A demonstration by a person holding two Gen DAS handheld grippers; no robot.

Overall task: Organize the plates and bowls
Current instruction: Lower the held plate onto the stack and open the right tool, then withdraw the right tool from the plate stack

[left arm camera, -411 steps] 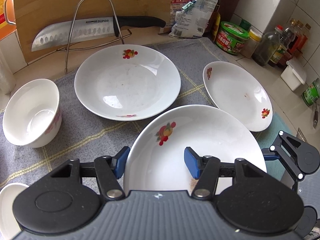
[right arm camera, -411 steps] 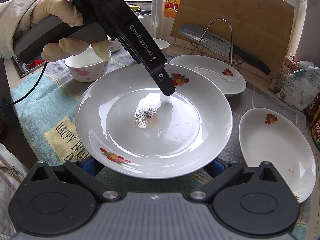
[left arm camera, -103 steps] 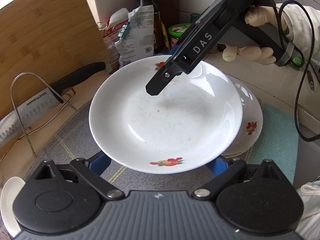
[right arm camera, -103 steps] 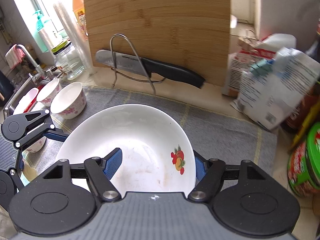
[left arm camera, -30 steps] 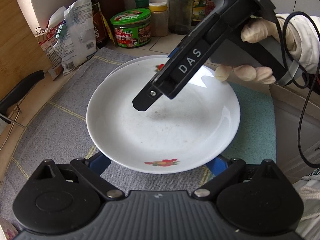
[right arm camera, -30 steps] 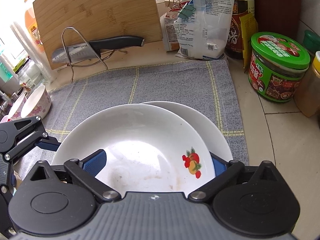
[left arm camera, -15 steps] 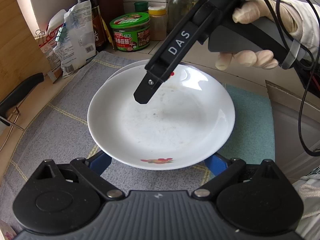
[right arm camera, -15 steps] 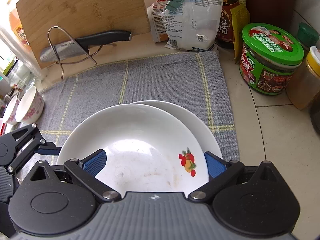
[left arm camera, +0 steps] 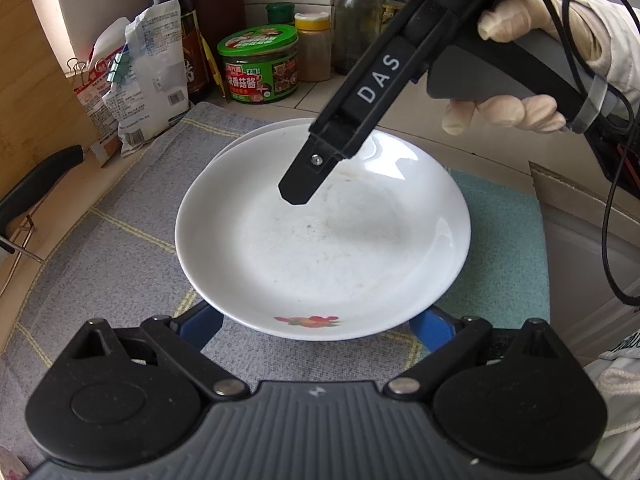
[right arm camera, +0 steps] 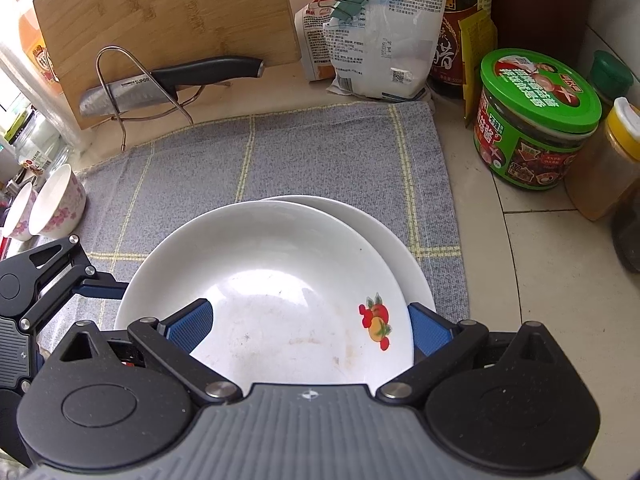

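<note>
- A second ago the top plate [left arm camera: 324, 240] was gripped above the grey mat [right arm camera: 320, 148]; it now lies on the lower plate [right arm camera: 384, 236], shifted toward the bowls, so the lower rim shows on the jar side
- The left gripper [left arm camera: 316, 324] has its blue pads spread wide, either side of the plate's near rim and below it, holding nothing
- The right gripper [right arm camera: 308, 324] also stands wide open, one pad over the plate and one outside its rim, gripping nothing; its finger has lifted clear of the plate
- Counted: two plates stacked on the mat, two small floral bowls [right arm camera: 60, 200] off the mat's far-left edge, one green-lidded jar [right arm camera: 536, 120] right of the mat, one knife [right arm camera: 172, 84] behind it
</note>
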